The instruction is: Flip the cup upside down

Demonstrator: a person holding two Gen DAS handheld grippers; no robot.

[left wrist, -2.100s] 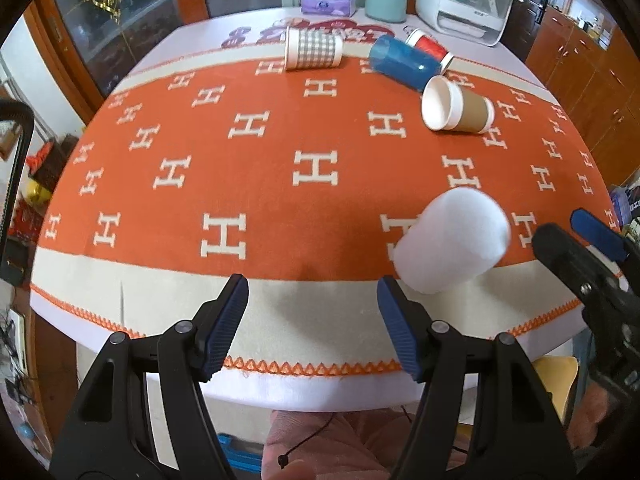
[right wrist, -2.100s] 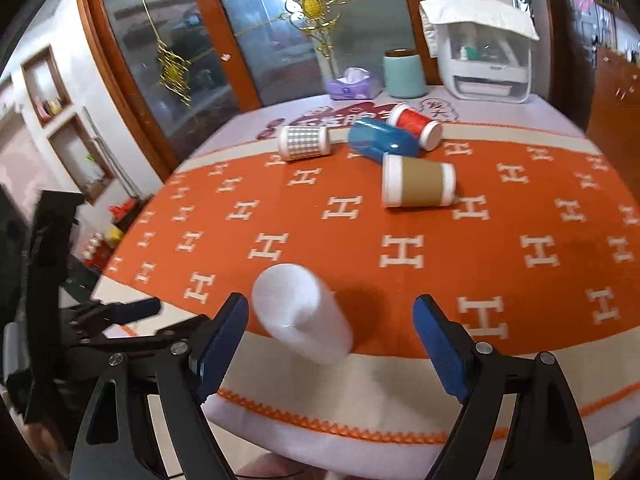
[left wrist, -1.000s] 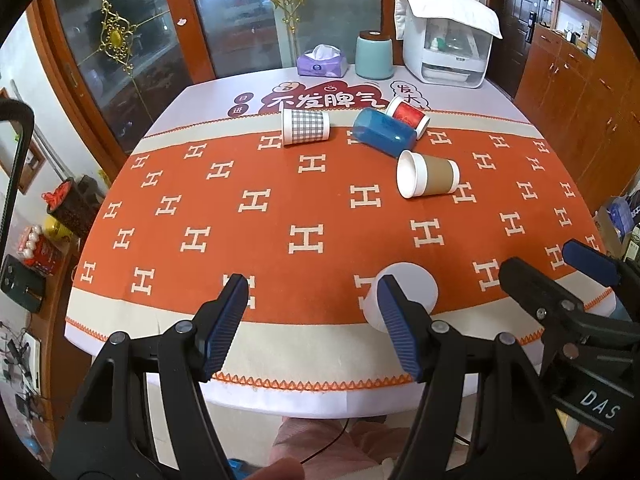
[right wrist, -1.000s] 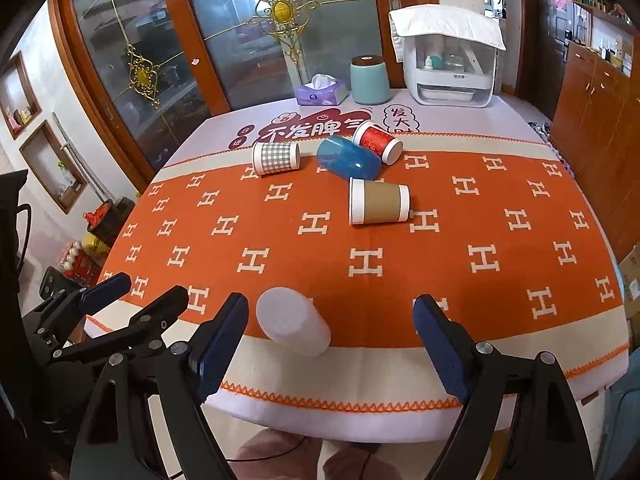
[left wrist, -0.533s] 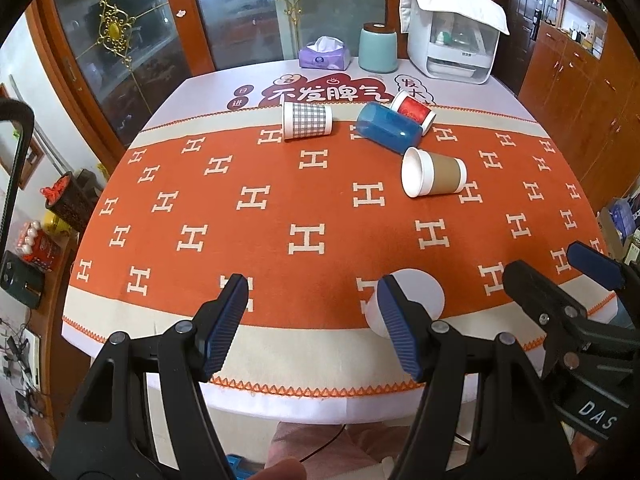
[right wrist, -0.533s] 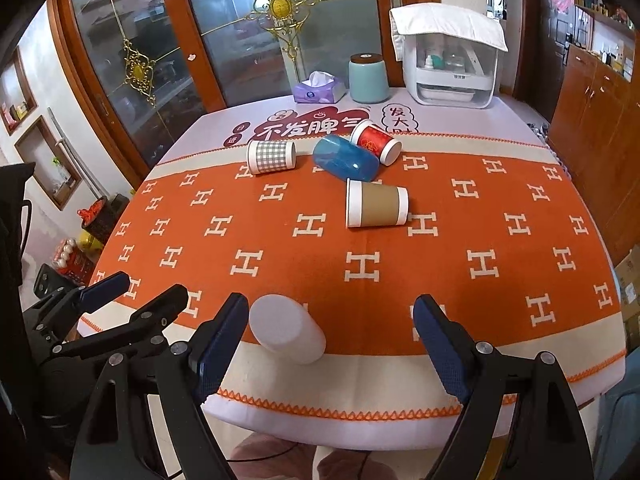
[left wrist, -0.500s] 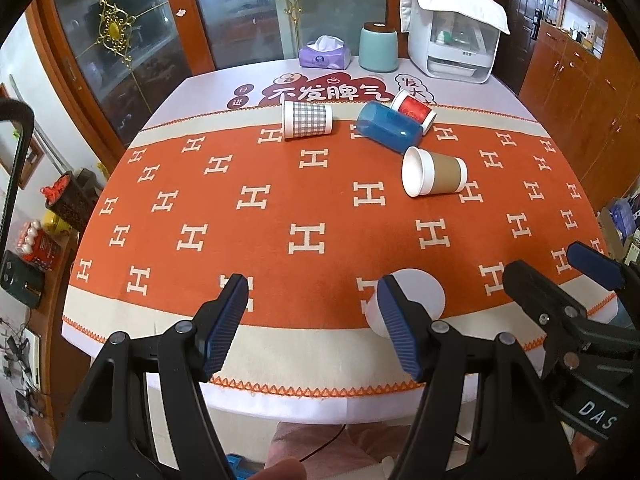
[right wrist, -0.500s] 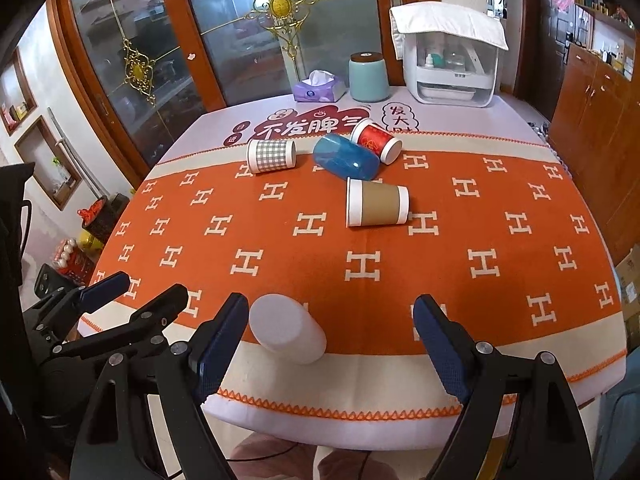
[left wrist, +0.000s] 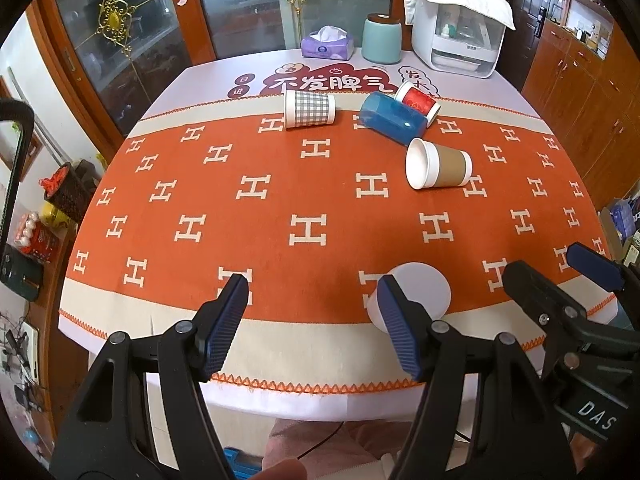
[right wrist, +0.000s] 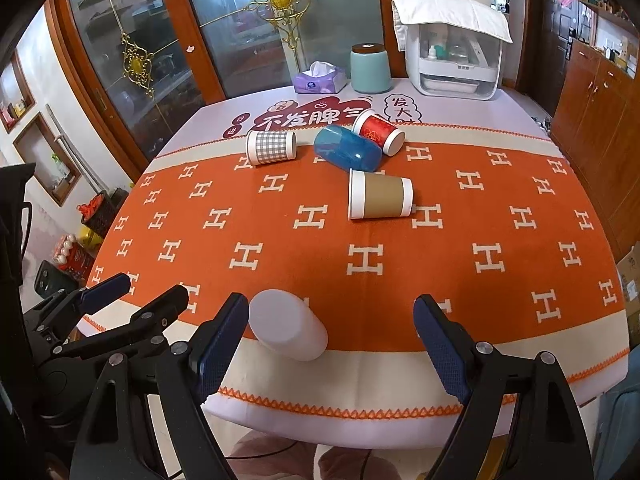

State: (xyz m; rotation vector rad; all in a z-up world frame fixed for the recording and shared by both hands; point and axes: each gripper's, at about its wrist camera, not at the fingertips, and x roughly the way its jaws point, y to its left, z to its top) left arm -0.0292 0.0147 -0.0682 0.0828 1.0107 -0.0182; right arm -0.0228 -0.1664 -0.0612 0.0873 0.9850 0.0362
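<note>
A white cup [left wrist: 420, 292] stands upside down near the table's front edge, also in the right wrist view [right wrist: 288, 330]. My left gripper [left wrist: 316, 320] is open and empty, held back from the edge, its right finger in front of the cup. My right gripper [right wrist: 328, 340] is open and empty, the cup just beyond its left finger. Further back lie a brown sleeved cup [left wrist: 438, 168], a blue cup [left wrist: 392, 117], a red cup [left wrist: 418, 102] and a checked cup [left wrist: 310, 109], all on their sides.
The table has an orange cloth [left wrist: 280, 200] with white H marks. At the far edge stand a tissue box [left wrist: 327, 43], a teal canister [left wrist: 381, 38] and a white appliance [left wrist: 456, 36]. Wooden cabinets [right wrist: 592, 92] are at the right, glass doors behind.
Both grippers have drawn back and up from the white cup, which now stands upside down by the front edge. Over the last half second almost nothing moves.
</note>
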